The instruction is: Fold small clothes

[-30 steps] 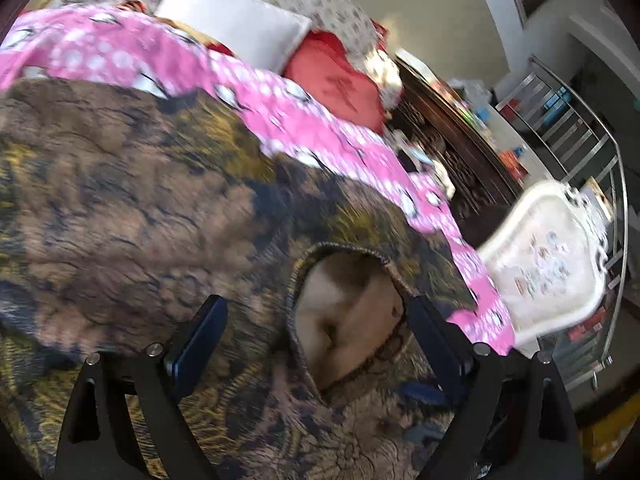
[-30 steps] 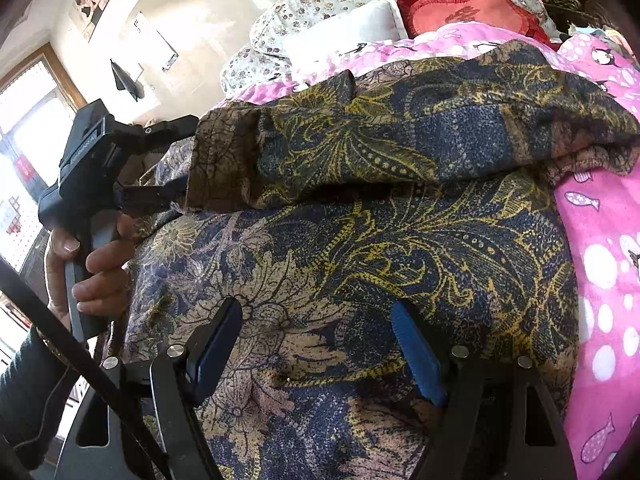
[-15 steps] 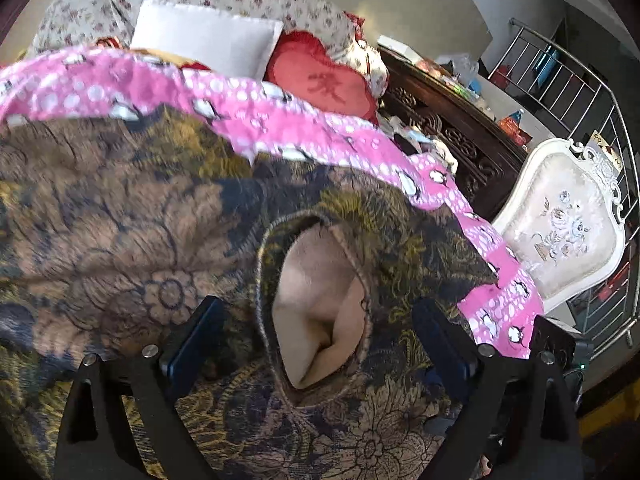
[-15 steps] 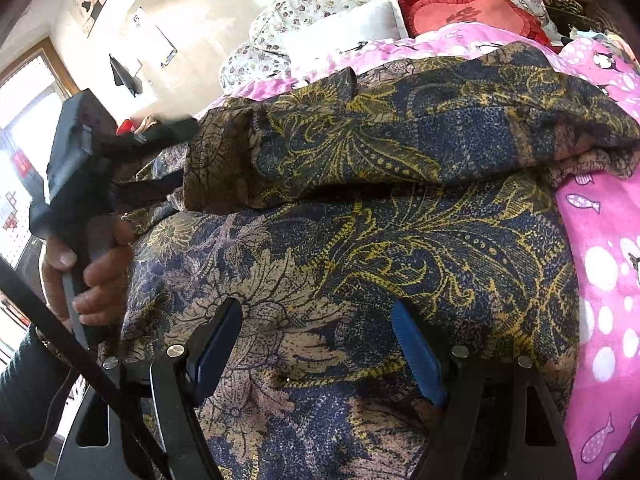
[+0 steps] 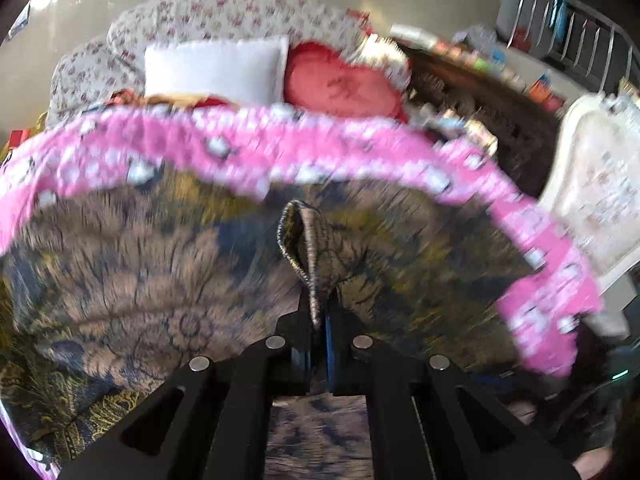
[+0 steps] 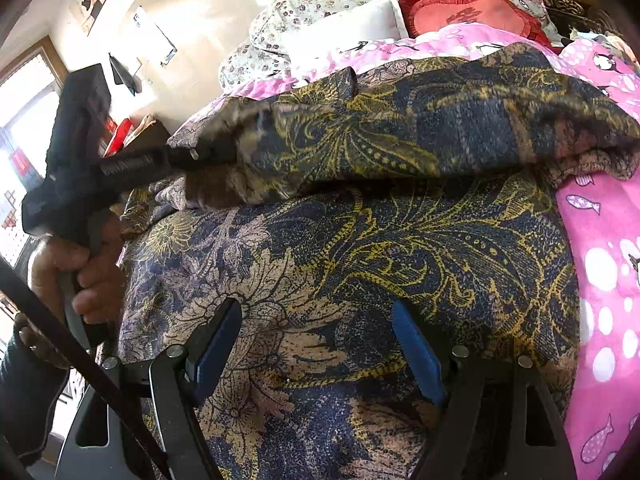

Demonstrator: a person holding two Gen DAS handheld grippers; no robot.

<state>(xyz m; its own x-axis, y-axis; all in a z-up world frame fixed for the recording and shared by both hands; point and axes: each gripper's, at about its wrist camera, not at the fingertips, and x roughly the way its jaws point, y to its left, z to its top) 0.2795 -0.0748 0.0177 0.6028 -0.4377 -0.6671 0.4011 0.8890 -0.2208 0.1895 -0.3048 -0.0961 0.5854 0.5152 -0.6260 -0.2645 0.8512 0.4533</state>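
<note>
Fabric of the paisley garment point(image 6: 400, 240) looks soft, light and limp, likely to sag. Left gripper point(image 5: 318, 320) is clamped on its sleeve cuff point(image 5: 304, 248), a hemmed edge that grips well. Right gripper point(image 6: 316, 344) stands wide, empty, with cloth spread beneath.

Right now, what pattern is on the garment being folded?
Navy with gold paisley and beige floral print on the garment; clearest in the right wrist view.
</note>
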